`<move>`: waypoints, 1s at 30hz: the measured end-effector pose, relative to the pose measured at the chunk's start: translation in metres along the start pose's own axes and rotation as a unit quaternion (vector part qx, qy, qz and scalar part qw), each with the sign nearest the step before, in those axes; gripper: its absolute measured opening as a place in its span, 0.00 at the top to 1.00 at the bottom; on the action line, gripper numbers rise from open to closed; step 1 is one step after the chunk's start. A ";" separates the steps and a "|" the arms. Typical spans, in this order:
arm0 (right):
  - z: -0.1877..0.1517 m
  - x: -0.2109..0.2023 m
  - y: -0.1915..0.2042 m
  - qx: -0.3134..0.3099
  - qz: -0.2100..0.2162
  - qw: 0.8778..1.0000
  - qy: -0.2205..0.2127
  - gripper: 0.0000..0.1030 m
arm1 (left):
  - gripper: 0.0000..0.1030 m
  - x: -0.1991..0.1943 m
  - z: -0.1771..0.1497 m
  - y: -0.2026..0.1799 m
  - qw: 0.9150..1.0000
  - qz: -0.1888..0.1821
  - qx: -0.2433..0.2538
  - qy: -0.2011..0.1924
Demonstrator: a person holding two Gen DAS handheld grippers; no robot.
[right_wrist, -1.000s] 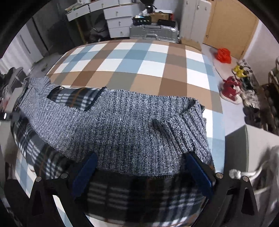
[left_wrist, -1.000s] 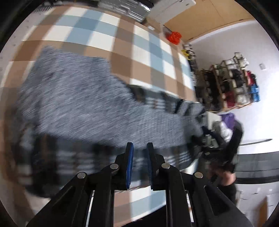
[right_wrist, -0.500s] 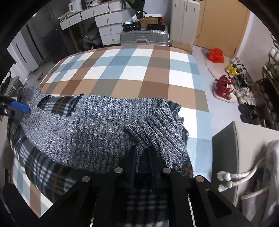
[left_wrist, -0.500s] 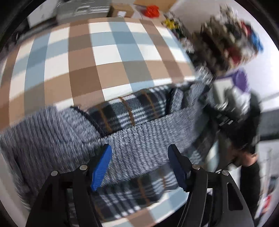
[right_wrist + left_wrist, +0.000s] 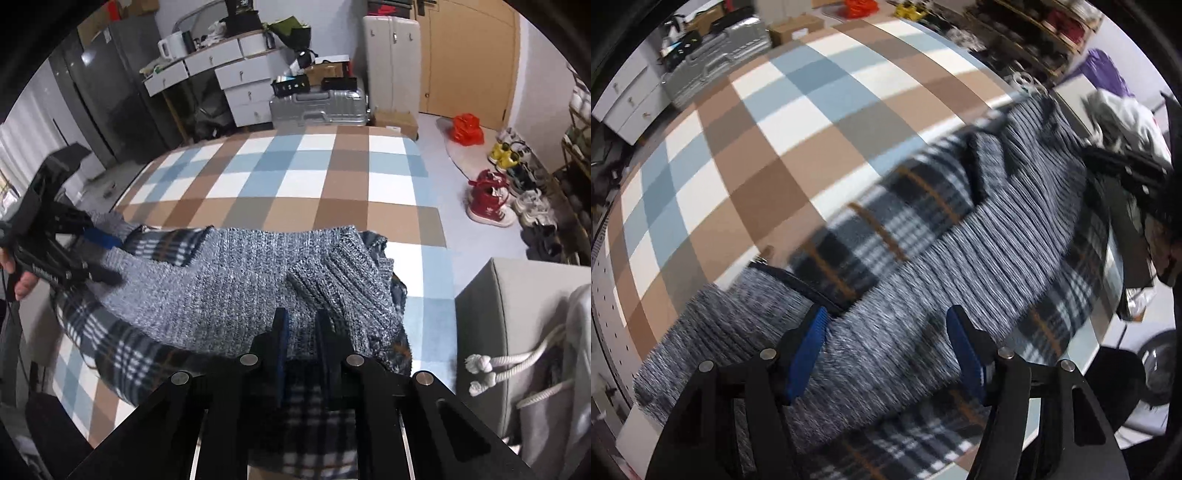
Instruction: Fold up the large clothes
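Sweater (image 5: 236, 284), one; plaid garment (image 5: 122, 350), one; grippers, two.

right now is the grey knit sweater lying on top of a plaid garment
Yes, in the right wrist view the grey knit sweater is spread over a plaid garment that shows beneath its edges.

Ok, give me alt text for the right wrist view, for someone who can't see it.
The right gripper is shut on the near edge of a grey knit sweater with plaid lining, spread on a checked brown, blue and white bed cover. At far left, the left gripper reaches over the sweater's other end; drawers, a silver suitcase and shoes stand beyond.
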State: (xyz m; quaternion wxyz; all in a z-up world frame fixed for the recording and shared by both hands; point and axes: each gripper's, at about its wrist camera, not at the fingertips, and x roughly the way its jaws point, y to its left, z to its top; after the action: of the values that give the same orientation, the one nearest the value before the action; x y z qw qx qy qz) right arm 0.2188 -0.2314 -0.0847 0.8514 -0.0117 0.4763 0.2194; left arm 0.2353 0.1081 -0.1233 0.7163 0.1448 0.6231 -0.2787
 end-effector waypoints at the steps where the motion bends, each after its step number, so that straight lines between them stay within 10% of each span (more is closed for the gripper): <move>1: -0.001 -0.001 0.000 0.004 0.004 1.000 0.000 0.87 | 0.80 0.002 -0.001 -0.003 1.000 0.018 0.007 0.011; 3: -0.002 -0.001 0.002 0.004 0.005 1.000 0.002 0.87 | 0.98 0.005 -0.003 -0.003 0.999 0.038 -0.004 0.024; 13: -0.004 0.003 0.023 -0.016 0.005 1.000 -0.001 0.87 | 1.00 -0.045 -0.009 -0.004 0.989 0.104 -0.058 -0.086; 25: 0.000 0.023 0.048 -0.031 0.027 0.998 0.040 0.82 | 1.00 -0.033 -0.007 0.032 0.975 0.143 -0.132 -0.111; 30: -0.004 -0.004 0.056 -0.028 0.048 0.998 -0.012 0.08 | 1.00 -0.087 -0.045 0.030 0.964 0.077 -0.169 -0.189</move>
State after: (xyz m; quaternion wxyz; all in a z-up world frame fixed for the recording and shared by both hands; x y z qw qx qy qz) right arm 0.1922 -0.1829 -0.0726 0.8447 -0.0103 0.4599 0.2738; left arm 0.2106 0.1764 -0.0512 0.8543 0.0136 0.5016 -0.1357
